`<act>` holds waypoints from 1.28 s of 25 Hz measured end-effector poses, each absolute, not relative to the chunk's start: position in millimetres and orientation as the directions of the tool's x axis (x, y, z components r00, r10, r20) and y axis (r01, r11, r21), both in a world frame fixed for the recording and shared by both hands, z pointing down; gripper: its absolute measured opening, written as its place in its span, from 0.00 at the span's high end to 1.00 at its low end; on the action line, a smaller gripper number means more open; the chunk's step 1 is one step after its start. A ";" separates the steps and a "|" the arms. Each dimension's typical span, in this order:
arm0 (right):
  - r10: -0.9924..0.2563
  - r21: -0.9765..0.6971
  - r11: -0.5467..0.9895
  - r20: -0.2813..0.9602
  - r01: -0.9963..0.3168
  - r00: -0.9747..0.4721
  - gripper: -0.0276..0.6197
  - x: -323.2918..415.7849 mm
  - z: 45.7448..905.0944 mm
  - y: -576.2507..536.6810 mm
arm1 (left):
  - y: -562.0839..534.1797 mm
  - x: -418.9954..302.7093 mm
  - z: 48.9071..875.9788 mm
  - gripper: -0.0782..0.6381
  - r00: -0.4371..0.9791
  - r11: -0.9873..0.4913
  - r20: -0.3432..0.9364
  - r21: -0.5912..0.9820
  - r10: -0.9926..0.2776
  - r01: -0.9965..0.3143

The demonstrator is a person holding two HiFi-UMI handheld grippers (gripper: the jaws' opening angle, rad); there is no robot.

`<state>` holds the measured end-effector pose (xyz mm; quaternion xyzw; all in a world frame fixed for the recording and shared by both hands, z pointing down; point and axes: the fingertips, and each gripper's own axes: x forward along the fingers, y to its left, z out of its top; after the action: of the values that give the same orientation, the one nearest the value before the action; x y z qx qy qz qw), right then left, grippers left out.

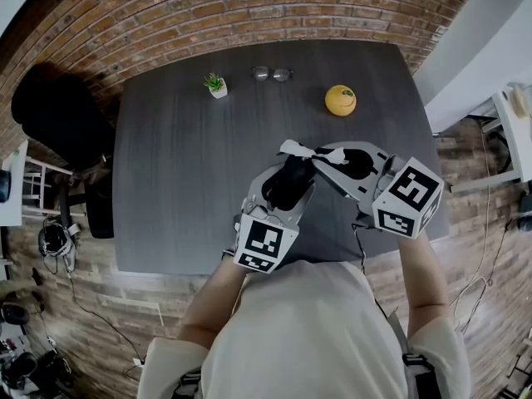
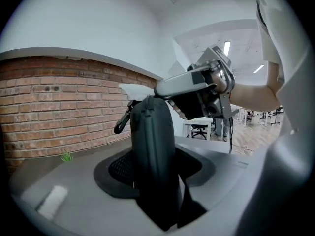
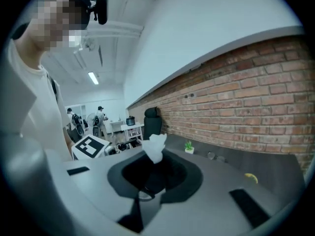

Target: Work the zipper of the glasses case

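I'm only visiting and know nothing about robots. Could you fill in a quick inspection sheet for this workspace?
Surface: dark table, three small things along its far edge.
Job's things: black glasses case, held between the two grippers.
Clutter: potted plant, eyeglasses, round yellow object.
Grippers: left gripper clamped on the case; right gripper shut on what looks like the zipper pull.
Cables: loose cables on the floor.
Surroundings: brick wall, black chair.
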<state>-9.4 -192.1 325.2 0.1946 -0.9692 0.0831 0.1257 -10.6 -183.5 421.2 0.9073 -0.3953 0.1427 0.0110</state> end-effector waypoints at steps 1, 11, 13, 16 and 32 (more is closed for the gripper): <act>-0.361 -0.127 0.905 0.273 -0.406 -0.892 0.89 -9.5 328.2 -191.5 | -184.0 -11.1 422.3 0.57 0.643 -0.685 0.269 -0.098 -0.717 -0.722; -0.389 -0.094 0.897 0.292 -0.431 -0.874 0.63 -8.4 322.6 -187.9 | -181.3 -5.0 436.9 0.57 0.591 -0.674 0.332 -0.267 -0.735 -0.689; -0.403 -0.097 0.885 0.328 -0.455 -0.854 0.75 -5.9 325.8 -193.5 | -179.2 -2.0 437.6 0.56 0.590 -0.675 0.331 -0.289 -0.736 -0.679; -0.374 -0.099 0.888 0.412 -0.448 -0.831 0.84 -6.7 337.0 -194.8 | -176.9 0.0 440.1 0.56 0.592 -0.680 0.340 -0.293 -0.731 -0.672; -0.473 -0.127 0.846 0.267 -0.518 -0.839 0.95 6.7 310.9 -213.1 | -177.7 -0.4 422.2 0.56 0.687 -0.722 0.242 -0.104 -0.685 -0.684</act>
<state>6.7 -213.1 310.9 0.2597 -0.9541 0.0975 0.1132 -0.4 -177.7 422.2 0.9184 -0.3727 0.1328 -0.0026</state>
